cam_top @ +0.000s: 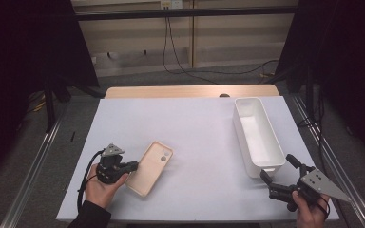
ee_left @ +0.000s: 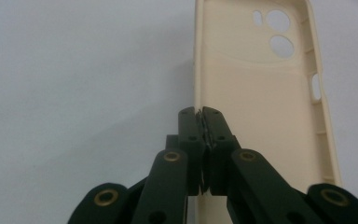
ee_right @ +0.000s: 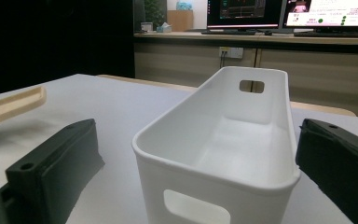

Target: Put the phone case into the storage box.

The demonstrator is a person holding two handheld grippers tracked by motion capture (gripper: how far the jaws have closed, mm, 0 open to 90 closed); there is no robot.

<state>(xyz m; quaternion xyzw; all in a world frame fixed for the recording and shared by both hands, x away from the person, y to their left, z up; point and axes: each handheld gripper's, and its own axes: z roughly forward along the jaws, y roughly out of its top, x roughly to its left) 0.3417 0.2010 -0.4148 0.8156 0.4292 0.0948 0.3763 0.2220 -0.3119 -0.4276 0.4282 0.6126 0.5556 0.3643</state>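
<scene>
A white sheet (cam_top: 195, 133) covers the table, leaving a strip of pale wooden tabletop (cam_top: 171, 91) bare along the far edge. Beyond that edge, black cables (cam_top: 180, 66) trail over the grey floor before a beige panelled wall. In the right gripper view, lit computer monitors (ee_right: 242, 13) stand on a long wooden counter (ee_right: 261, 38) with a white wall socket (ee_right: 230, 51) beneath.

Black jaws, brass screws — dark sleeve (cam_top: 89, 216).
</scene>
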